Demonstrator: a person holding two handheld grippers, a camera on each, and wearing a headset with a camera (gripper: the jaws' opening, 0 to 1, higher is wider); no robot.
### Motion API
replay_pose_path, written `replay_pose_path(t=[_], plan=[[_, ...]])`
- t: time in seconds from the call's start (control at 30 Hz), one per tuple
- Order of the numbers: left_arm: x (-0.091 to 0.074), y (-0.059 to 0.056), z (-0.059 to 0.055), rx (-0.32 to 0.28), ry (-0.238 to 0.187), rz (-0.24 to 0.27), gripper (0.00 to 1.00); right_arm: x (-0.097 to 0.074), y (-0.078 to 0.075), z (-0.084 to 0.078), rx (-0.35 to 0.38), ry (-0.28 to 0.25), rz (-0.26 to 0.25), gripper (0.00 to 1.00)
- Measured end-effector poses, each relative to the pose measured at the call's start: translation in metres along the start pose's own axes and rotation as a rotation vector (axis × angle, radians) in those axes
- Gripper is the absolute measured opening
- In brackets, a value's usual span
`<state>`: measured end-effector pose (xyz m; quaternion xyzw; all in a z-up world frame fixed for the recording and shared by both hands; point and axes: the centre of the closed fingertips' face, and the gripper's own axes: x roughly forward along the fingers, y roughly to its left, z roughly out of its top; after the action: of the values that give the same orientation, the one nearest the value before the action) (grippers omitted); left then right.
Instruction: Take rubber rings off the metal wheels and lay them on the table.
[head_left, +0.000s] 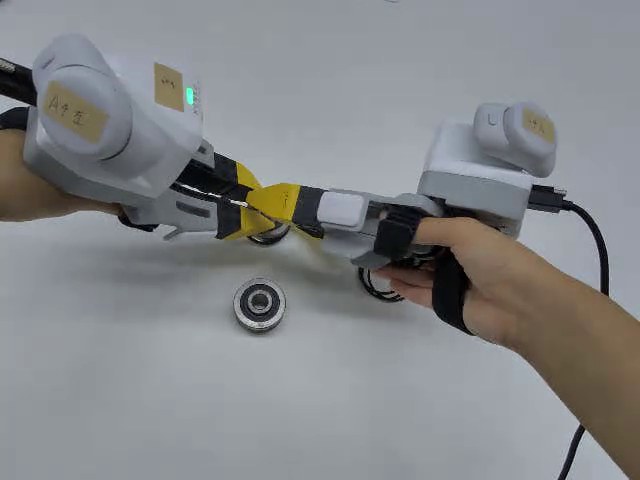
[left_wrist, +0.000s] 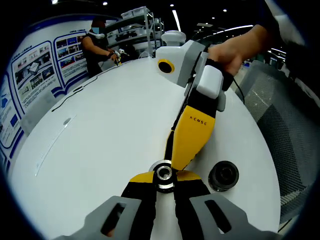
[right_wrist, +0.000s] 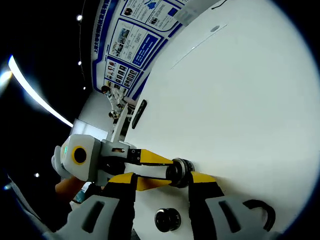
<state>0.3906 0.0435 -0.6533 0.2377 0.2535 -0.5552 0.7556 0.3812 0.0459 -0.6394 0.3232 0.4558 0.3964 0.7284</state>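
Note:
A small metal wheel with a dark rubber ring on its rim is held just above the white table. My left gripper is shut on it, one yellow-taped jaw on each side. My right gripper comes from the opposite side and its jaws close on the same wheel. In the head view the left gripper and the right gripper meet tip to tip at the centre, and the wheel peeks out below them. A second ringed wheel lies flat on the table in front.
Loose black rubber rings lie on the table under the right hand; one ring sits beside the right jaw. A black cable trails off right. Far behind the table stand a person and poster boards.

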Motion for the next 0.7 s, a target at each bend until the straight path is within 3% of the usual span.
replay_pose_path(t=[0.27, 0.3, 0.4, 0.47, 0.57, 0.7], plan=[[-0.0001, -0.0004, 0.0000, 0.001, 0.000, -0.002, 0.13, -0.0026, -0.0046, -0.0009, -0.022, -0.002, -0.018, 0.35], [-0.0002, -0.0005, 0.0000, 0.000, -0.001, -0.001, 0.13, -0.0033, -0.0011, -0.0011, -0.033, 0.001, 0.001, 0.31], [-0.0002, 0.0001, 0.0000, 0.000, -0.001, -0.001, 0.13, -0.0028, 0.0006, -0.0018, -0.032, 0.007, -0.005, 0.21], [-0.0002, 0.0003, -0.0001, 0.000, -0.001, 0.000, 0.13, -0.0002, -0.0001, -0.0050, -0.079, 0.027, -0.020, 0.27], [0.0000, 0.0005, -0.0001, -0.001, -0.002, 0.002, 0.13, 0.0006, -0.0003, 0.0002, -0.080, -0.005, -0.023, 0.28], [0.0001, 0.0003, 0.0000, -0.001, -0.003, 0.001, 0.13, 0.0010, -0.0041, 0.0023, -0.099, -0.014, -0.047, 0.38]])
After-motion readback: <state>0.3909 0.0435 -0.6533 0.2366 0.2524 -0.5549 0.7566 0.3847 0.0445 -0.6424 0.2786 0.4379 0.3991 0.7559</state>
